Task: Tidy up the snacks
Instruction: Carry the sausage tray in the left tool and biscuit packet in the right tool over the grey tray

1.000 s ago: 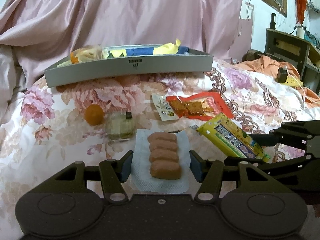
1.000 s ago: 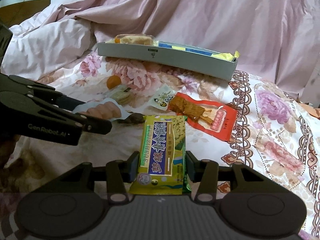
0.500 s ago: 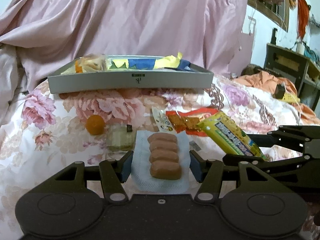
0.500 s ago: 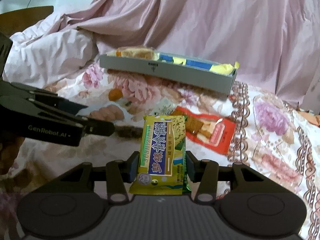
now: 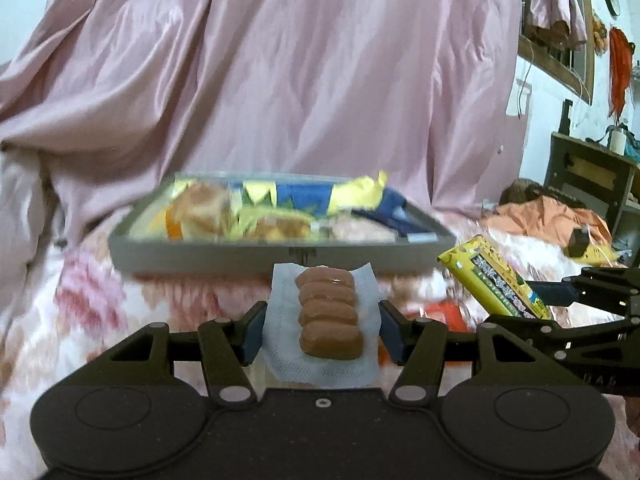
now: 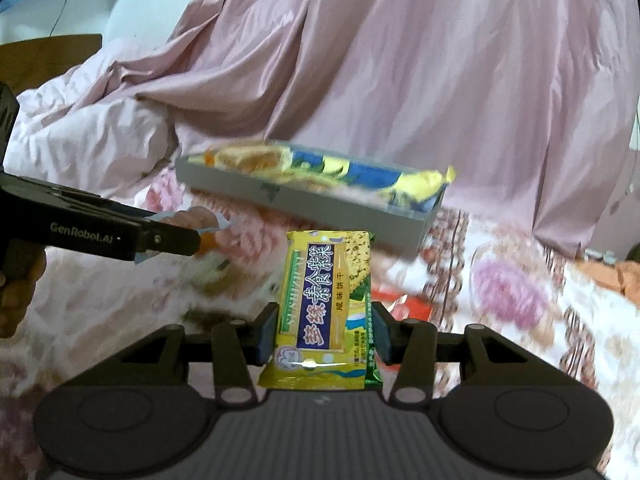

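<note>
Clear, crinkly plastic around four small brown sausages [image 5: 329, 322], clamped at both side edges by the left gripper [image 5: 320, 330], off the floral bedspread [image 5: 86, 300] and just short of the grey tray [image 5: 280, 257]. Probably light and soft, with a slick, floppy film; best held by the flat side margins as now, not across the sausages, which could squash. Long axis straight ahead along the fingers, far end toward the tray's near wall, the pack lying flat. Glossy yellow foil on the seaweed cracker pack [image 6: 326, 312], pinched at its lower sides by the right gripper [image 6: 324, 338], also raised above the bedspread and near the tray. Likely light, stiffer than the sausage pack, yet brittle inside, so only a gentle squeeze. Long axis forward too, printed face up, top end toward the tray, already crowded with wrapped snacks.
</note>
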Demonstrator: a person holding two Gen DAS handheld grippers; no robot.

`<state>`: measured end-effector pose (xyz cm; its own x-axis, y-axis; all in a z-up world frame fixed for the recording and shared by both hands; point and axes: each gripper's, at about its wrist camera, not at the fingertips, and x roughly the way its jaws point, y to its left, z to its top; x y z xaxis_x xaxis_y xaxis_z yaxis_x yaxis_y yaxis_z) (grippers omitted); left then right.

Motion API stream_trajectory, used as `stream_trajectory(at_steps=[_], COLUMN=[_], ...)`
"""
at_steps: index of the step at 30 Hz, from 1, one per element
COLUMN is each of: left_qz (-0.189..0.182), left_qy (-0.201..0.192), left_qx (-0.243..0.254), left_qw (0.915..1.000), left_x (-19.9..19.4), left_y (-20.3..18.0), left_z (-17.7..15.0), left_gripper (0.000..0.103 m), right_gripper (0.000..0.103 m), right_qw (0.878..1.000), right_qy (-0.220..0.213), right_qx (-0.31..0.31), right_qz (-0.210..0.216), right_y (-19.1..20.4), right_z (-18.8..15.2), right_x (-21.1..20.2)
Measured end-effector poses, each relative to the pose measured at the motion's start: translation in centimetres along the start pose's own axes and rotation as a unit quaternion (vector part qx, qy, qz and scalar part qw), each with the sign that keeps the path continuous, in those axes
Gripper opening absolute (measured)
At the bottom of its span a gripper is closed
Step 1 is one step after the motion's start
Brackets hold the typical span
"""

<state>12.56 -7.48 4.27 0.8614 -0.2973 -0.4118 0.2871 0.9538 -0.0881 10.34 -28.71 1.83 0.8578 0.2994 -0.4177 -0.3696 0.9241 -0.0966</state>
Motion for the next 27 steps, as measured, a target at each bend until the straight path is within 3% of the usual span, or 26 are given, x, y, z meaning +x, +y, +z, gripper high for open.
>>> stream_trajectory(at_steps=[15, 27], left_qz=[0.025, 0.028], left_qy=[-0.055, -0.038], left_qx=[0.021, 0.004], left_qw=[0.9979, 0.9989], left_x=[5.3, 10.3], left_y=[1.4, 2.1], left_z=[8.8, 9.7], left_gripper=[0.060, 0.060], right_gripper=[0.052, 0.052], right_qw=[0.998, 0.999], right_qy=[-0.038, -0.033], right_qx=[-0.041, -0.012], right_qz=[0.003, -0.024], right_y=[-3.0, -4.5], right_z=[8.7, 9.8], right_x=[5.7, 10.9])
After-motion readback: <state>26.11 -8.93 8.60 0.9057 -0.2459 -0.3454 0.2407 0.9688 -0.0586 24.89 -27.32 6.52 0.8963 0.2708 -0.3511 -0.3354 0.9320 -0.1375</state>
